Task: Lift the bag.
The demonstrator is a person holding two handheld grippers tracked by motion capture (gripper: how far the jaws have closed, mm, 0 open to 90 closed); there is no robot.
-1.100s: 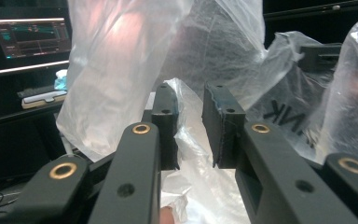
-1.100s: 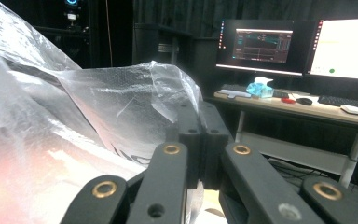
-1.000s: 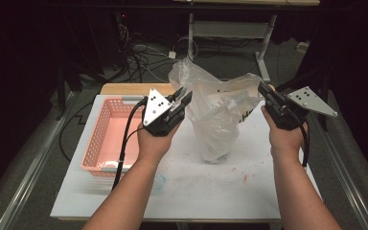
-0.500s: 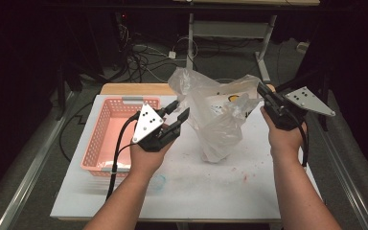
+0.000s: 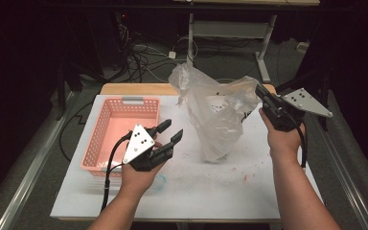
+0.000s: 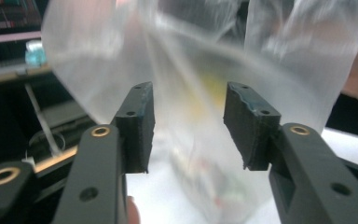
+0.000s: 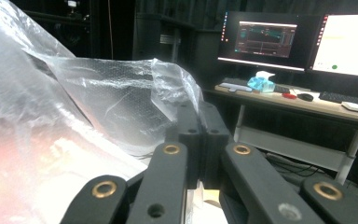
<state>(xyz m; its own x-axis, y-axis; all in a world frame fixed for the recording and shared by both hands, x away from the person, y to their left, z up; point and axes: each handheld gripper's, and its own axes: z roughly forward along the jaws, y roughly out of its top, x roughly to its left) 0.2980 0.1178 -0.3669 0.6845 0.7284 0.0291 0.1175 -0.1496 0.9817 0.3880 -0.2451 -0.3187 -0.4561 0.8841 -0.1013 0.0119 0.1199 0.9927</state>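
A clear plastic bag stands on the white table with something yellow faintly visible inside. My right gripper is shut on the bag's upper right edge and holds it up. In the right gripper view the film is pinched between the closed jaws of that gripper. My left gripper hovers low, left of the bag and apart from it. Its jaws have just been opening and nothing is between them. In the left gripper view the blurred bag lies beyond the open gripper.
A pink plastic basket sits at the table's left, just beside my left hand. Faint coloured stains mark the table in front of the bag. A desk with lit monitors stands beyond the table.
My left gripper has drawn away from the bag's upper left, moving down and toward the near left, with its jaws spread wider. The right gripper has kept still on the bag.
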